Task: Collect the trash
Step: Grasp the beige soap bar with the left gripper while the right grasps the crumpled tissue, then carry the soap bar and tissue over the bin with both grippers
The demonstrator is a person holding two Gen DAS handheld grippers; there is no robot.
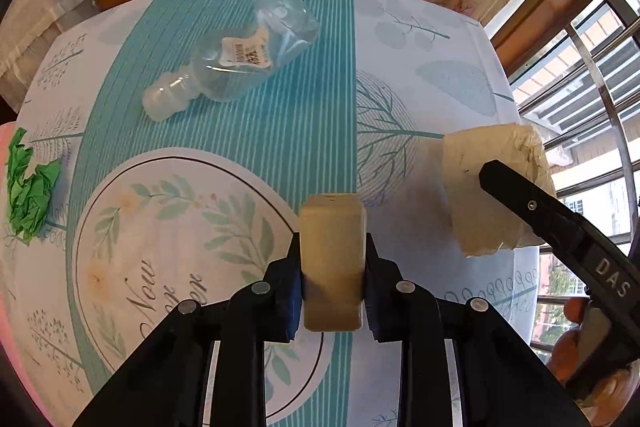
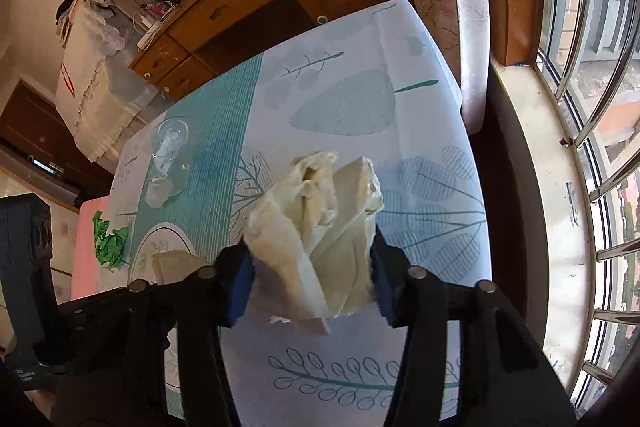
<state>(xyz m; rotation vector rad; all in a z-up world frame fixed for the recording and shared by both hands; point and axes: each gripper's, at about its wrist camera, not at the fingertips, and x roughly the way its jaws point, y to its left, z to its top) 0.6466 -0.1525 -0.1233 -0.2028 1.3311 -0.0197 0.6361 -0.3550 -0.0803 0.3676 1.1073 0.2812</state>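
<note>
Left gripper [image 1: 333,267] is clamping a beige block [image 1: 333,259], possibly a stiff carton; right gripper [image 2: 314,267] is pinching soft crumpled paper [image 2: 316,227] mid-bulk, both above the table [image 1: 420,39]

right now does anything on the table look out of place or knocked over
The clear plastic bottle lies tipped on its side on the teal stripes, and a crumpled green paper sits at the table's left edge. Both are loose trash.
</note>
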